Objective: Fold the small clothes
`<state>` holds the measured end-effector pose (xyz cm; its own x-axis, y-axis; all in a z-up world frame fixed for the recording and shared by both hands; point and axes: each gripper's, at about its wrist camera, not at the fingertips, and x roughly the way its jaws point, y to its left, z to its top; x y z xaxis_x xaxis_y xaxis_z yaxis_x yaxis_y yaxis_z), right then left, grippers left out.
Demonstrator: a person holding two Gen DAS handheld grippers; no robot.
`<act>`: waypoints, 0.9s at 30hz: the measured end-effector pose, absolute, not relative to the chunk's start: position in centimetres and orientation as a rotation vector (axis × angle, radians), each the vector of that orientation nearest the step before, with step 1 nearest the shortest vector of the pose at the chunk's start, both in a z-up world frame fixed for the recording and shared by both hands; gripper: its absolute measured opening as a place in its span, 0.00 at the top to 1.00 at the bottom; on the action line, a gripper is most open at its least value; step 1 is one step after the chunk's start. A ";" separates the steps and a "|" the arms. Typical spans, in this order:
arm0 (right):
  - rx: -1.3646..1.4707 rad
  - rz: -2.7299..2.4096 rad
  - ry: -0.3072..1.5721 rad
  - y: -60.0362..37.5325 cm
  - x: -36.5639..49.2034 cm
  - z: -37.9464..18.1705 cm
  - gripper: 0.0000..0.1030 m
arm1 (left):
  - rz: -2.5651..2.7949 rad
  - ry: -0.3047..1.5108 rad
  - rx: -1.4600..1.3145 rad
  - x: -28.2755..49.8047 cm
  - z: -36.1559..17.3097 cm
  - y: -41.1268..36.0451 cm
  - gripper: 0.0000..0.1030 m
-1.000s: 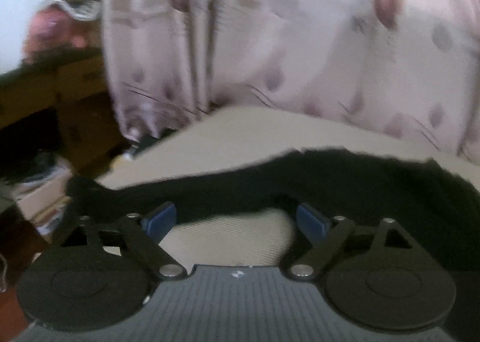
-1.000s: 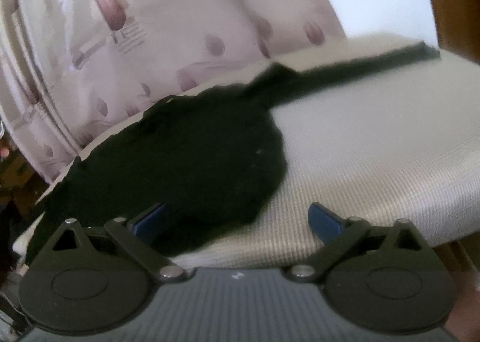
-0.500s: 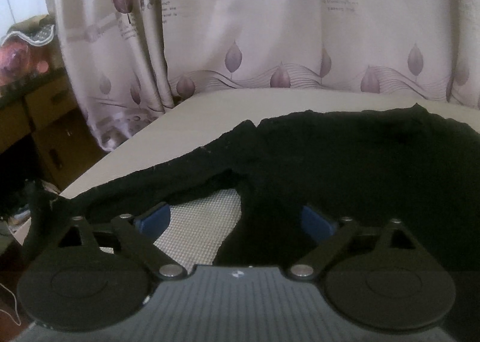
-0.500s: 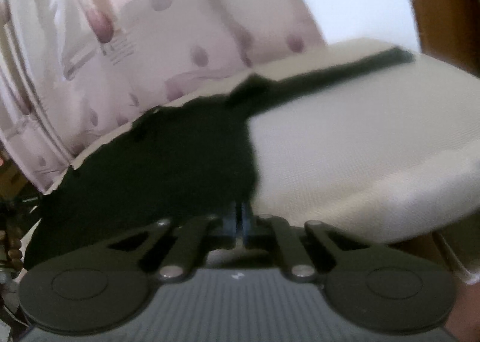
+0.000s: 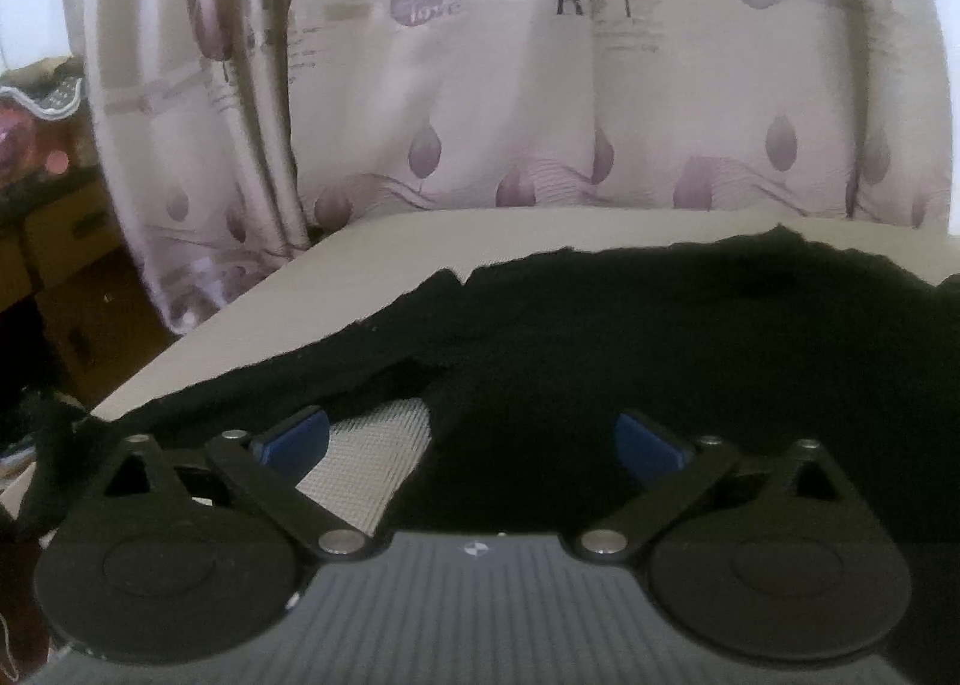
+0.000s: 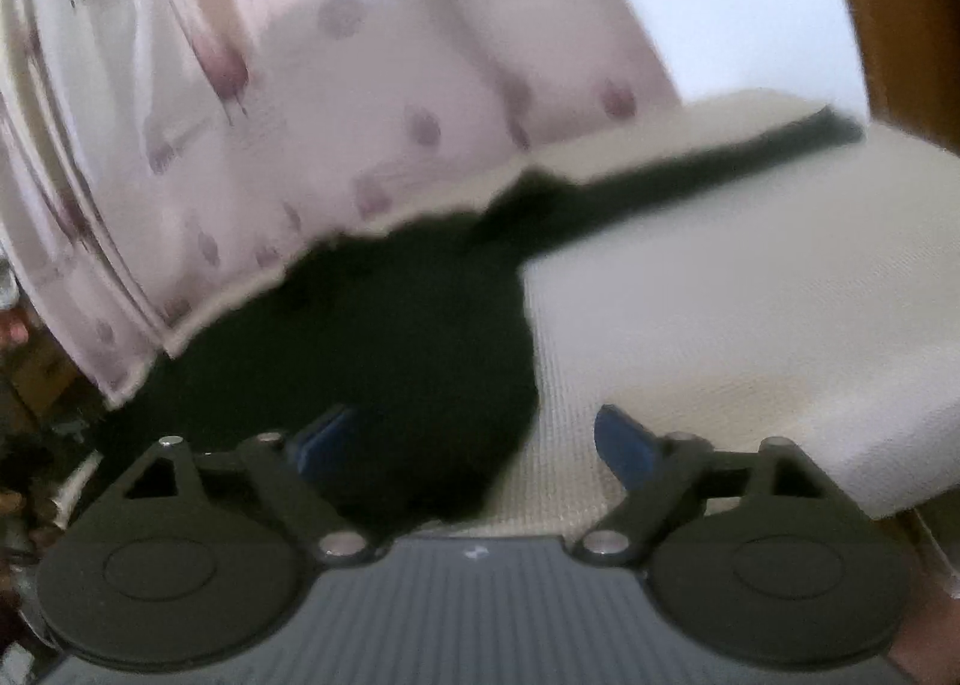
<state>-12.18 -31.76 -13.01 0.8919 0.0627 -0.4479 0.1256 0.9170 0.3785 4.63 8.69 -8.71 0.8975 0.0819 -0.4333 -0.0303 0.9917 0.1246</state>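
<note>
A black long-sleeved garment (image 5: pixel 630 337) lies spread flat on a cream textured surface (image 5: pixel 384 439). In the left wrist view its left sleeve runs off the surface's left edge. My left gripper (image 5: pixel 471 445) is open over the garment's lower left edge, near the armpit gap. In the right wrist view the garment (image 6: pixel 384 343) lies at the left and its right sleeve (image 6: pixel 690 175) stretches to the far right corner. My right gripper (image 6: pixel 474 445) is open and empty at the garment's lower right edge.
A pale curtain with purple leaf prints (image 5: pixel 510 84) hangs close behind the surface. Wooden furniture and clutter (image 5: pixel 54 241) stand at the left. A brown wooden panel (image 6: pixel 900 12) stands at the far right. Bare cream surface (image 6: pixel 750 313) lies right of the garment.
My right gripper was shut half a second ago and is open now, having let go at the garment's edge. My left gripper has stayed open and barely moved.
</note>
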 end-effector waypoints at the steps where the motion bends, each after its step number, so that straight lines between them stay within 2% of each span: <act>1: 0.401 -0.015 0.496 -31.5 -11.3 -13.4 0.69 | 0.059 0.446 0.119 4.7 -8.6 8.5 0.01; 2: 0.380 -0.005 0.524 -31.1 -10.6 -13.7 0.91 | 0.059 0.445 0.124 4.8 -8.6 8.2 0.01; 5: 0.317 -0.021 0.545 -30.1 -11.0 -14.1 0.92 | 0.060 0.441 0.141 5.2 -8.6 7.8 0.01; 10: 0.392 0.036 0.568 -31.9 -13.8 -13.8 0.89 | 0.057 0.435 0.141 6.4 -9.5 7.4 0.00; 12: 0.475 0.066 0.540 -33.7 -14.0 -13.0 0.74 | 0.056 0.452 0.135 7.2 -10.0 7.1 0.00; 13: 0.512 0.052 0.516 -35.0 -14.1 -12.3 0.45 | 0.055 0.456 0.125 7.5 -10.2 7.1 0.00; 14: 0.541 0.033 0.484 -36.4 -14.1 -11.7 0.12 | 0.054 0.461 0.112 7.8 -10.4 7.0 0.00; 15: 0.569 0.011 0.436 -38.1 -14.0 -11.0 0.04 | 0.055 0.465 0.100 8.2 -10.6 7.1 0.00; 18: 0.560 -0.141 0.366 -44.1 -11.5 -9.2 0.04 | 0.075 0.480 0.092 9.2 -11.2 7.0 0.00; 22: 0.604 -0.285 0.392 -52.3 -5.3 -8.8 0.05 | 0.079 0.538 0.107 10.2 -12.2 6.9 0.00; 27: 0.647 -0.450 0.428 -58.1 1.9 -9.1 0.06 | 0.070 0.557 0.122 10.6 -12.5 6.7 0.00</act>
